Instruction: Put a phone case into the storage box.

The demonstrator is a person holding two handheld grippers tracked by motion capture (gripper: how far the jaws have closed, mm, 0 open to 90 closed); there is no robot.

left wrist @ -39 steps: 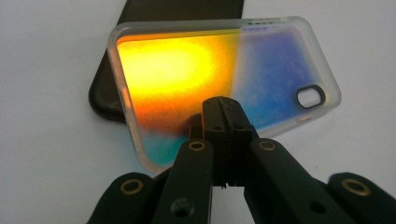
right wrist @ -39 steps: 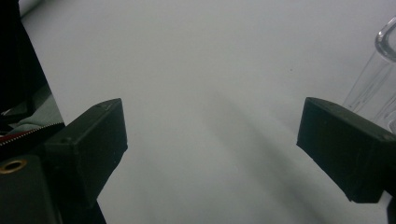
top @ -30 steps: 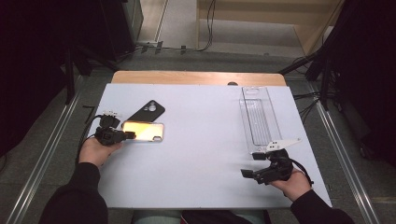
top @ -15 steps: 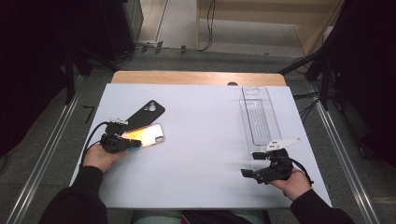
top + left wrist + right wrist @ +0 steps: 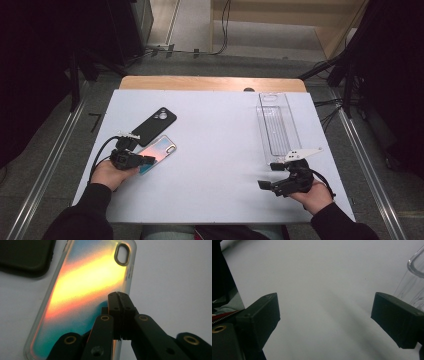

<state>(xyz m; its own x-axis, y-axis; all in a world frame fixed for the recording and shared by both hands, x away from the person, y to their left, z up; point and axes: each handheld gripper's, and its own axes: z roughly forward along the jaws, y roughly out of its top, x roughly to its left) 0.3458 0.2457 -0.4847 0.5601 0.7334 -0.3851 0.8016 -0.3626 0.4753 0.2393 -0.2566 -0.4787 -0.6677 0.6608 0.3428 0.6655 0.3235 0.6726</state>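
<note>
My left gripper (image 5: pixel 118 295) has its jaws pressed together on the near long edge of the iridescent phone case (image 5: pixel 82 287). I judge it pinched rather than merely touched, since the tips meet right over the rim, though the edge itself is hidden between them. In the high view, that gripper (image 5: pixel 148 160) sits at about 8 o'clock on the white table (image 5: pixel 215 150), and the iridescent case (image 5: pixel 158 153) runs from it toward 1 o'clock, lying flat with its camera cut-out at the far end. A grip at the edge like this suits dragging or lifting the case by its rim.

Just beyond, at 12 o'clock from my left hand (image 5: pixel 111 172), lies the black phone case (image 5: pixel 154 125), close beside the iridescent one; I cannot tell whether they touch.

My right gripper (image 5: pixel 266 176) rests low at about 5 o'clock with its jaws wide apart on nothing, apparently waiting. At its 12 o'clock stands the clear plastic tray (image 5: pixel 276 127), long and narrow, with nothing in it that I can see.
</note>
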